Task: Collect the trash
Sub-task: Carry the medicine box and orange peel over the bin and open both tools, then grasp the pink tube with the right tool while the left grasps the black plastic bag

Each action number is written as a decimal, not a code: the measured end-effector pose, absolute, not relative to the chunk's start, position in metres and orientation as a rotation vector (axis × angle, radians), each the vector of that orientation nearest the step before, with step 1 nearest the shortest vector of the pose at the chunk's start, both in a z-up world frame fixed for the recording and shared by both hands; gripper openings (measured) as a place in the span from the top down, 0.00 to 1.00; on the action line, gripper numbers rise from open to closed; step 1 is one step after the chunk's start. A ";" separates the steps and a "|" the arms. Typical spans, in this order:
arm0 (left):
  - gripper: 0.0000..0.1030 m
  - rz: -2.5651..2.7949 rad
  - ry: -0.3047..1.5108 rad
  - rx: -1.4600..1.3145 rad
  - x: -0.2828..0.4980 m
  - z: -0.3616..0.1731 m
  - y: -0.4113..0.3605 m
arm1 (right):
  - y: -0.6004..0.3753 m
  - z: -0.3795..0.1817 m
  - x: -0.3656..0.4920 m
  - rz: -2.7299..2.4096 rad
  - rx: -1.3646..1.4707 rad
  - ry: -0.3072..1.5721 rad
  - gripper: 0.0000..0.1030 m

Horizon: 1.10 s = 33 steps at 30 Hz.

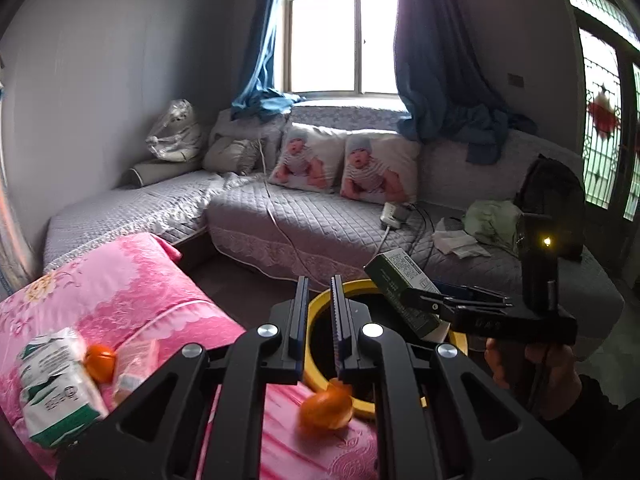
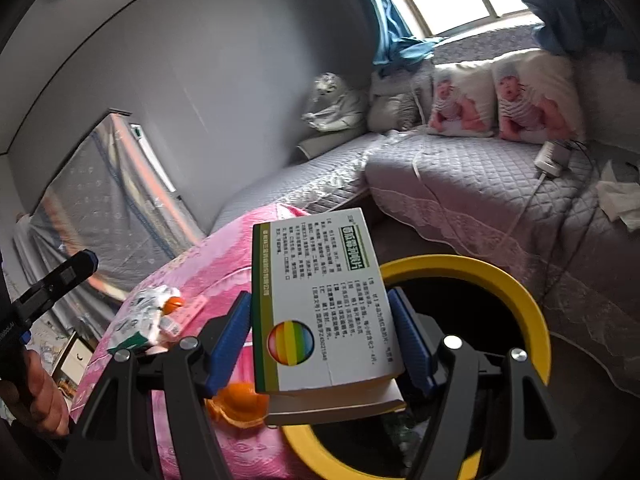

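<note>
My right gripper point(image 2: 320, 320) is shut on a white and green medicine box point(image 2: 320, 304), its blue pads point(image 2: 230, 336) pressing both long sides. The box hangs over the near rim of a yellow-rimmed black bin point(image 2: 520, 300). In the left wrist view the same box point(image 1: 394, 280) sits tilted in the right gripper point(image 1: 420, 300) above the bin point(image 1: 360, 404). My left gripper point(image 1: 319, 280) is shut and holds nothing, pointing over the bin's left rim. Orange peel point(image 1: 326, 408) lies on the pink quilt point(image 1: 132, 296) by the bin. Another peel piece point(image 1: 100, 362), a tissue pack point(image 1: 56, 384) and a pink packet point(image 1: 136, 364) lie further left.
A grey quilted sofa point(image 1: 320, 216) runs behind the bin, with two printed pillows point(image 1: 344, 164), a power strip with cables point(image 1: 390, 214), crumpled tissue point(image 1: 460, 240) and a black bag point(image 1: 552, 196). A hand point(image 1: 532, 364) grips the right tool's handle.
</note>
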<state>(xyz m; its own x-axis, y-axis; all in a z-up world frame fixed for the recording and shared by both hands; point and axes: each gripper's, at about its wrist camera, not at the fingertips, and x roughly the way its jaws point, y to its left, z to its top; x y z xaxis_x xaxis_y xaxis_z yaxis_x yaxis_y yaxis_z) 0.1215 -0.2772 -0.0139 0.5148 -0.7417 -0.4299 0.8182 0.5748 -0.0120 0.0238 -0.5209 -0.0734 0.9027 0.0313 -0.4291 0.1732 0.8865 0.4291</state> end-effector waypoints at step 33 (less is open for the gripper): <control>0.31 -0.760 0.503 -0.112 0.183 -0.023 -0.164 | -0.499 -0.090 0.045 -0.178 0.297 0.542 0.18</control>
